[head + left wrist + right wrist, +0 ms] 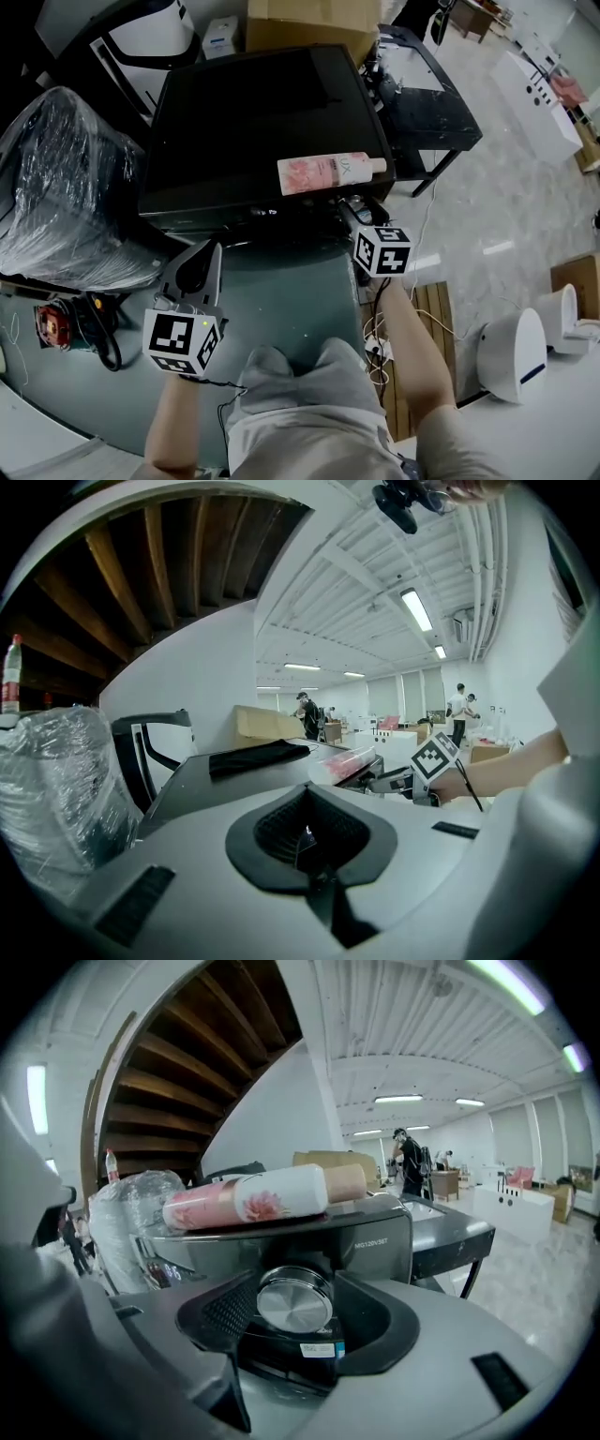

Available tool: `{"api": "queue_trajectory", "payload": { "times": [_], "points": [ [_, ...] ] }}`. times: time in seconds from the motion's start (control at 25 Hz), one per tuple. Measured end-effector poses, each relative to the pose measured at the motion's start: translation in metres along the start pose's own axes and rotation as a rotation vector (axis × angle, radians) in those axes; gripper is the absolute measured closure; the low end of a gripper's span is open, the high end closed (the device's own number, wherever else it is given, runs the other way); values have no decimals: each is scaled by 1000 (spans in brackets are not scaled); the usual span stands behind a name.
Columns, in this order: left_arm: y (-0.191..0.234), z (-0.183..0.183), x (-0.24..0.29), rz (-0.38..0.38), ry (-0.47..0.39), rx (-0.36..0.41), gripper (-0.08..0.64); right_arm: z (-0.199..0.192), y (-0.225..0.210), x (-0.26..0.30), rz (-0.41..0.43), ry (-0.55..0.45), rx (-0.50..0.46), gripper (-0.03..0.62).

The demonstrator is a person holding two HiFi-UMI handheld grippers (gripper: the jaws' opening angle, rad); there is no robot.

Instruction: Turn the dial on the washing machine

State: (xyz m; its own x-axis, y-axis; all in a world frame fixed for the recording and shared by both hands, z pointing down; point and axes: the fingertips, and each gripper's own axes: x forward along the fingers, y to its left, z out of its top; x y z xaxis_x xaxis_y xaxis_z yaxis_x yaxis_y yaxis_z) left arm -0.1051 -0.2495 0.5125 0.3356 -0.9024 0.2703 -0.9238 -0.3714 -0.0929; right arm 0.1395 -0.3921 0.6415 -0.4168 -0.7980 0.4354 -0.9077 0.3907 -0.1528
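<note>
While the left gripper (pixel 208 255) hangs off the washing machine's (pixel 253 122) front left corner, jaws clenched on nothing, the right gripper (pixel 305 1316) is the near one. Its jaws are released and spread either side of the dial (pixel 294 1299), pads apparently not touching it. Dial sits on the front panel near the right corner, axis straight out at the jaws. Bottle (pixel 246 1199) lies on the top edge just above. Side gaps look enough to twist.
</note>
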Motion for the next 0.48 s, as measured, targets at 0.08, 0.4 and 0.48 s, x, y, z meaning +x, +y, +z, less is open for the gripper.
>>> {"api": "queue_trajectory", "payload": {
  "times": [0.08,0.4,0.48],
  "points": [
    [0,0,0,-2,0,-11,541,0,2,3,-22,15,-67,319],
    [-8,-6,4,-21,33,-15,541,-1,13,5,-100,42,-315,319],
    [-11,-9,4,-28,44,-17,541,0,18,4,-123,39,-431,318]
  ]
}}
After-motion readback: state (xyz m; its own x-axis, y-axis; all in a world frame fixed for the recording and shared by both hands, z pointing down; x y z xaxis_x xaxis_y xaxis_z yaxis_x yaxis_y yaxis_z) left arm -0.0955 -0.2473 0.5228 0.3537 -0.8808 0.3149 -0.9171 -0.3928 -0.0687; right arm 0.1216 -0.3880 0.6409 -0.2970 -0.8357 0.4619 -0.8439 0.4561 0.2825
